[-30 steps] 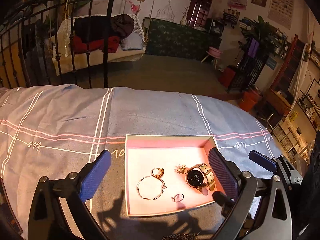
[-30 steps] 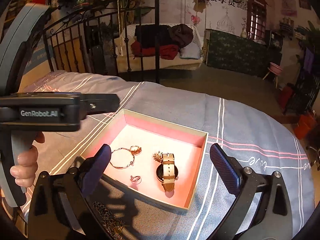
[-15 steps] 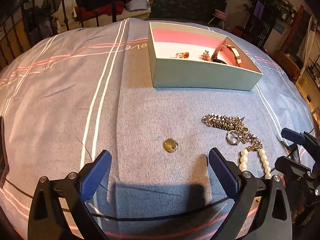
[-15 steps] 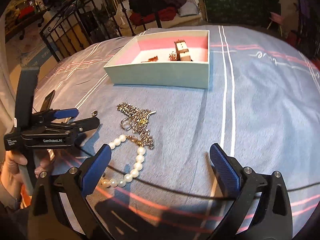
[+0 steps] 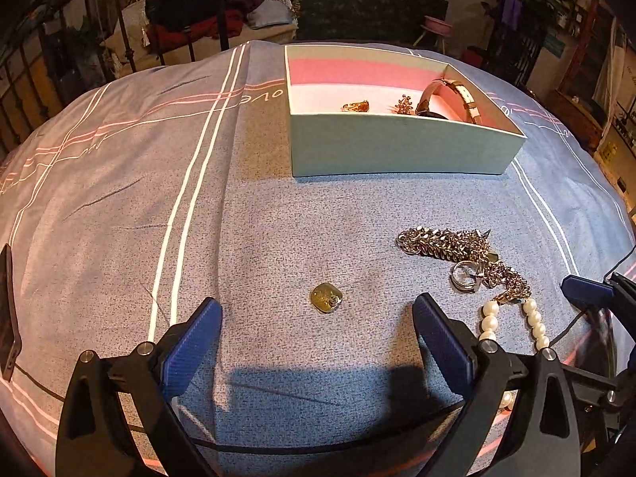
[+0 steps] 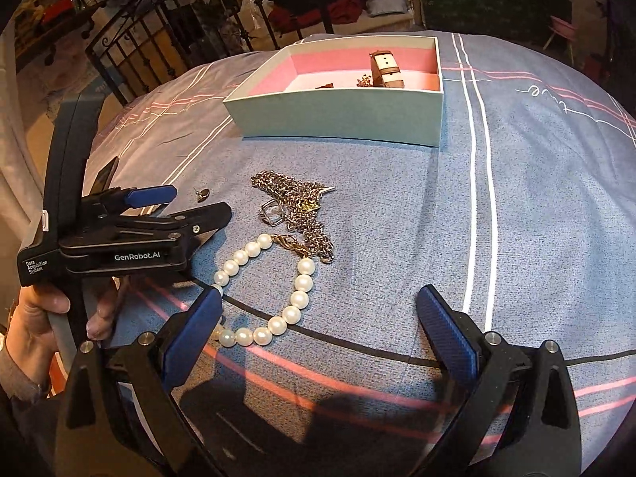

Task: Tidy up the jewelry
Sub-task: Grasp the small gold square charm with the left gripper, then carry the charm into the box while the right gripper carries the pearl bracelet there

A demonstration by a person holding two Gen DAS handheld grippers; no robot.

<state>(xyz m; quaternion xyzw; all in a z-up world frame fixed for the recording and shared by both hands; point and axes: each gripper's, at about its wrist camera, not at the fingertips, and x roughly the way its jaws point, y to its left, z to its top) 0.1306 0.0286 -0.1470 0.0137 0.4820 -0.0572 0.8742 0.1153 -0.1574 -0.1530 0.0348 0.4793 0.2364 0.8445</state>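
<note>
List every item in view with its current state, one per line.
Box: open, no lid, holds jewelry.
Watch: inside box, on its side.
Gold ring: inside box.
Gold stud: loose on the cloth.
Chain: heaped on the cloth.
Pearl bracelet: on the cloth, clasp by chain.
Left gripper: open, empty.
Right gripper: open, empty.

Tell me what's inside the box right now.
Inside the box: a watch, a gold ring and a small gold cluster piece. The near wall hides the floor closest to both cameras.
</note>
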